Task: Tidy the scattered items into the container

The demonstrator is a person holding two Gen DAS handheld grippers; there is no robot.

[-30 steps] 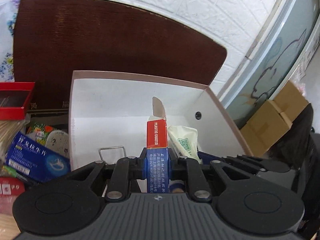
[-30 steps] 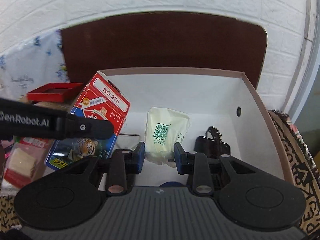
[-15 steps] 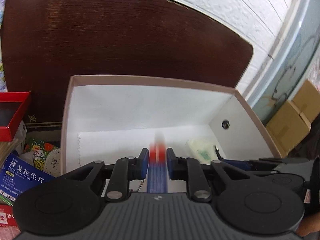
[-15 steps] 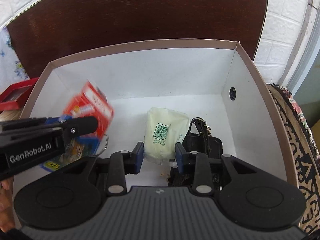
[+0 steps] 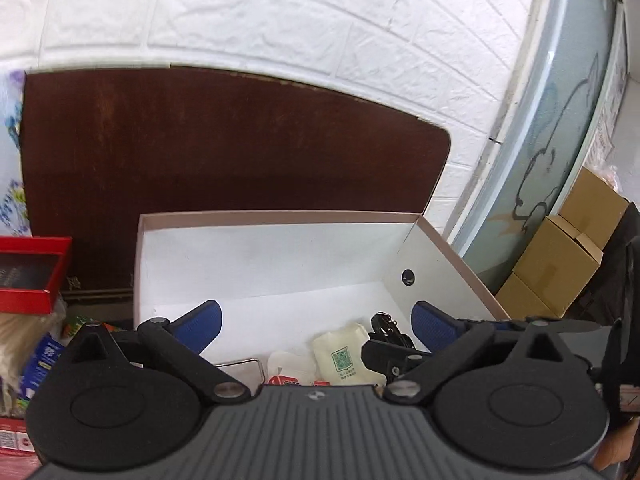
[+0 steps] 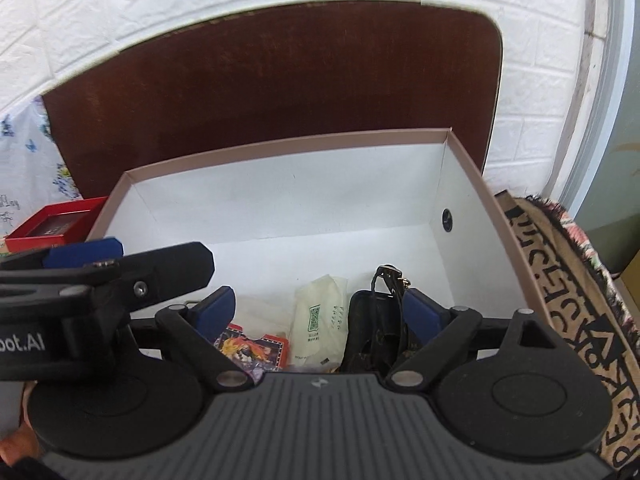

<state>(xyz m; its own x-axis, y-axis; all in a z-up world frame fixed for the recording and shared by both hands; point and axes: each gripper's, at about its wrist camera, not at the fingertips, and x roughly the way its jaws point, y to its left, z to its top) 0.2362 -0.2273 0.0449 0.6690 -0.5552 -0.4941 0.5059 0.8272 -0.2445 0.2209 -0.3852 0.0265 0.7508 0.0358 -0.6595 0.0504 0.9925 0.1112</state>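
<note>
The card pack (image 6: pixel 256 350) and wipes packet (image 6: pixel 322 320) have dropped from the grips and lie on the box (image 6: pixel 280 204) floor beside a black pouch (image 6: pixel 372 320). Both the left gripper (image 5: pixel 316 322) and right gripper (image 6: pixel 316 306) are opening wide above them, holding nothing. Outside, a red tray (image 5: pixel 32 274) and packets (image 5: pixel 42 356) seem left.

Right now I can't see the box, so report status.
Left gripper and right gripper opening, nothing held. Card pack, cream sachet, black pouch lie in white box. Nothing obstructing.
</note>
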